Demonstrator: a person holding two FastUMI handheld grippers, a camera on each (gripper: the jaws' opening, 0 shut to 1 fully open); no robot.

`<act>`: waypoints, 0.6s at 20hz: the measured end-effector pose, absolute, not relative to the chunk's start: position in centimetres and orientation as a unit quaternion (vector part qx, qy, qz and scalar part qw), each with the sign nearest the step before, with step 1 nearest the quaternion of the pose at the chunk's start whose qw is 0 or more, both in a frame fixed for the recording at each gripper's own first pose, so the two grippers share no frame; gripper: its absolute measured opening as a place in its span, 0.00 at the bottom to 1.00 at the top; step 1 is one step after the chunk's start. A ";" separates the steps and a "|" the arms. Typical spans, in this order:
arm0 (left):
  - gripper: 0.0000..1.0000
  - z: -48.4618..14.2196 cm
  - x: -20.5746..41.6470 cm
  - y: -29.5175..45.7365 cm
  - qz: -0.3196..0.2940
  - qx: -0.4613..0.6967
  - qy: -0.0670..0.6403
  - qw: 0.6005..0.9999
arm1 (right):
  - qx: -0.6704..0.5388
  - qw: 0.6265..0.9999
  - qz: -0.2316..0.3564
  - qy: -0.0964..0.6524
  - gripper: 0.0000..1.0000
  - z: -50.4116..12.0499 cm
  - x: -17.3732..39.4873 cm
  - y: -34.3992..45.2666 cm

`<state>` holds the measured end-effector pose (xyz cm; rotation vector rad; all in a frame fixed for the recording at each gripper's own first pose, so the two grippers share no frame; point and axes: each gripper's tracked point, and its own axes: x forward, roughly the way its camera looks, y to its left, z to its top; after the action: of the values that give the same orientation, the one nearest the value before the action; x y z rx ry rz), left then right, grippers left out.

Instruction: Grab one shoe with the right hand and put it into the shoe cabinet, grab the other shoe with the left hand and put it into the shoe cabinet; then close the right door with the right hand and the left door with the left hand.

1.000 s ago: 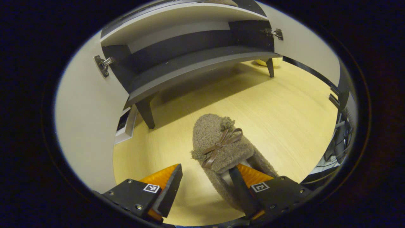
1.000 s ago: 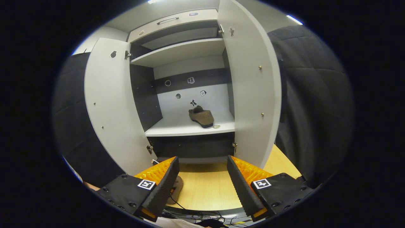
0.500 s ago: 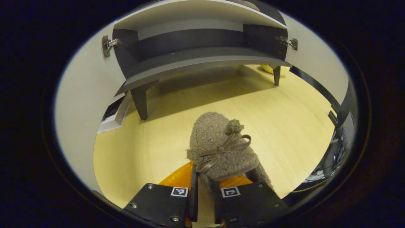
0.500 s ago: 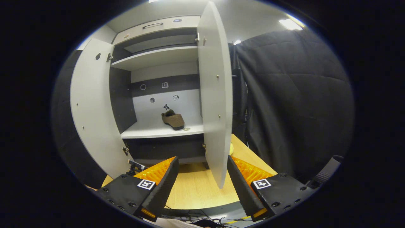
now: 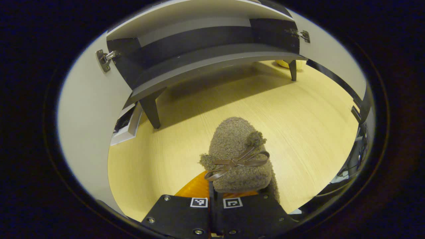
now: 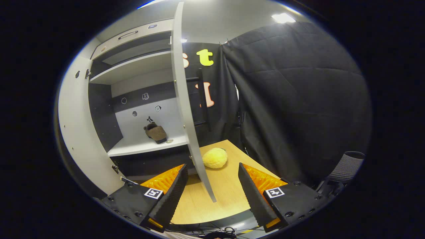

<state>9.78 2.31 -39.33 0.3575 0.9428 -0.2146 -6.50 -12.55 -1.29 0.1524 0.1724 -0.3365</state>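
Your left gripper (image 5: pixel 212 196) has its two fingers drawn together on the heel end of the fuzzy brown shoe (image 5: pixel 237 156), pinching its collar between them. The shoe's long axis runs straight out from the fingers toward 12 o'clock, toe leading, bow on top, and it hangs over the wooden floor (image 5: pixel 298 119). From this gripper the shoe cabinet (image 5: pixel 199 56) lies at 12 o'clock and above: you see its dark base and legs, with the white lower shelf higher up at the top of the left gripper view. The left door (image 5: pixel 83 116) stands open at 9 o'clock. In my judgement the coming move turns on that height gap; you need to lift the shoe and carry it forward along its own axis, toe first, onto the shelf.

Your right gripper (image 6: pixel 211 192) is spread wide and holds nothing. The edge of the right door (image 6: pixel 186 109) stands between its fingers toward 12 o'clock, touching neither. The other shoe (image 6: pixel 155 132) already sits on the white shelf (image 6: pixel 139 147) at about 11 o'clock, right of the shelf's middle, so the free space is to its left. A yellow fuzzy object (image 6: pixel 215 157) lies on the floor just beyond the door, at 12 o'clock. The left hand is the one carrying the remaining shoe; the right is nearer its door.
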 end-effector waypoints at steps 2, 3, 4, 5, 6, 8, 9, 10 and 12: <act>0.02 -38.7 9.5 1.9 -0.098 0.156 0.464 0.866 | 0.076 0.979 -0.171 0.083 0.92 -0.9 -6.1 -14.3; 0.02 -38.3 9.8 2.0 -0.090 0.148 0.468 0.867 | 0.077 0.978 -0.175 0.078 0.96 -0.4 -5.8 -15.4; 0.02 -37.7 10.0 2.0 -0.083 0.143 0.467 0.869 | 0.078 0.978 -0.179 0.073 0.96 -0.1 -5.7 -16.3; 0.02 -37.2 10.3 2.0 -0.077 0.141 0.464 0.871 | 0.081 0.977 -0.185 0.067 0.96 0.4 -5.4 -17.4; 0.02 -36.7 10.7 1.8 -0.071 0.138 0.461 0.873 | 0.085 0.976 -0.188 0.063 0.92 0.7 -5.3 -18.3; 0.02 -35.6 11.2 1.7 -0.058 0.125 0.457 0.879 | 0.092 0.976 -0.188 0.058 0.92 1.1 -5.2 -20.2; 0.02 -35.6 11.5 2.0 -0.053 0.118 0.454 0.882 | 0.094 0.976 -0.189 0.059 0.96 1.2 -5.0 -20.8; 0.02 -35.2 11.8 2.1 -0.047 0.110 0.449 0.885 | 0.094 0.976 -0.188 0.060 0.92 1.3 -4.8 -21.7; 0.02 -36.6 11.1 2.1 -0.037 0.099 0.436 0.894 | 0.093 0.976 -0.185 0.063 0.92 1.2 -4.1 -23.7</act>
<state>11.15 2.11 -36.55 0.2049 0.9044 -0.0764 -4.07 -23.70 1.20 0.1872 0.1273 -0.3723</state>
